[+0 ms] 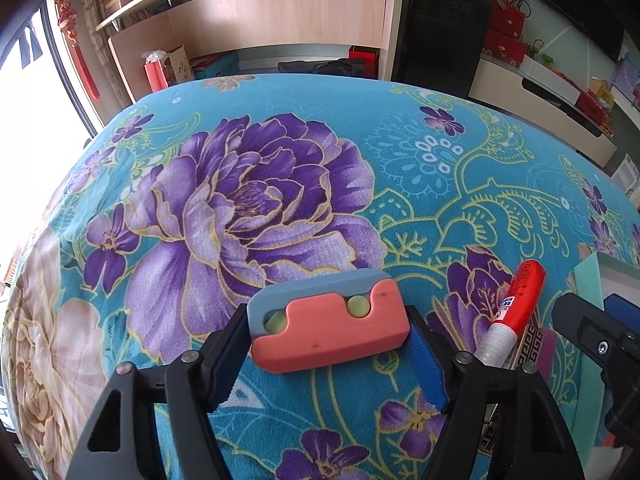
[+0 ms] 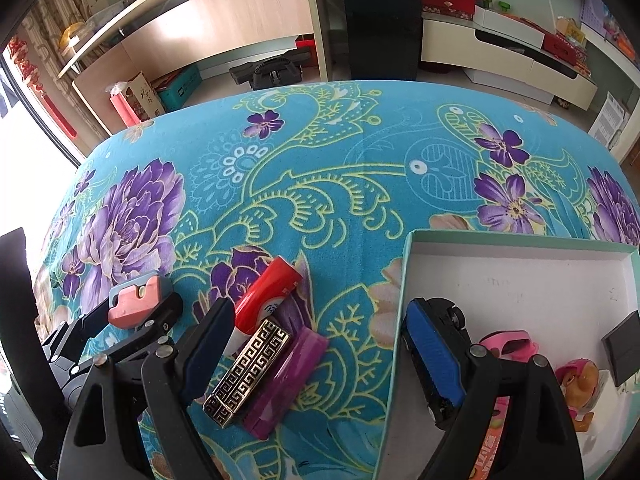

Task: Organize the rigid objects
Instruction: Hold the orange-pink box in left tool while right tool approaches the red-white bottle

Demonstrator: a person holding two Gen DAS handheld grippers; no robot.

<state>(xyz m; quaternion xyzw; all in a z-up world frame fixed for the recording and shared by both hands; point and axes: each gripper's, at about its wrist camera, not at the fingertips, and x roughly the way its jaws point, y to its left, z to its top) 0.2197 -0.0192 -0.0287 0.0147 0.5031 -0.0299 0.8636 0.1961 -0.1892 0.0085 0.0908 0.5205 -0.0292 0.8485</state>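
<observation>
My left gripper [image 1: 326, 354] is shut on a pink and grey-blue block [image 1: 328, 322] with green pegs, held just above the floral cloth; the block also shows in the right wrist view [image 2: 136, 306]. My right gripper [image 2: 316, 344] is open and empty. Between its fingers lie a patterned metal bar [image 2: 248, 372] and a purple box [image 2: 286, 382], with a red glue stick [image 2: 266, 294] just beyond. Its right finger [image 2: 434, 354] hangs over the white tray [image 2: 516, 248]. The glue stick also shows in the left wrist view [image 1: 516, 308].
The tray holds a pink toy [image 2: 508, 346], a puppy figure [image 2: 578, 386] and a dark flat piece [image 2: 624, 344]. The blue floral cloth [image 1: 280, 168] covers the table. Shelves and a cabinet stand beyond the far edge.
</observation>
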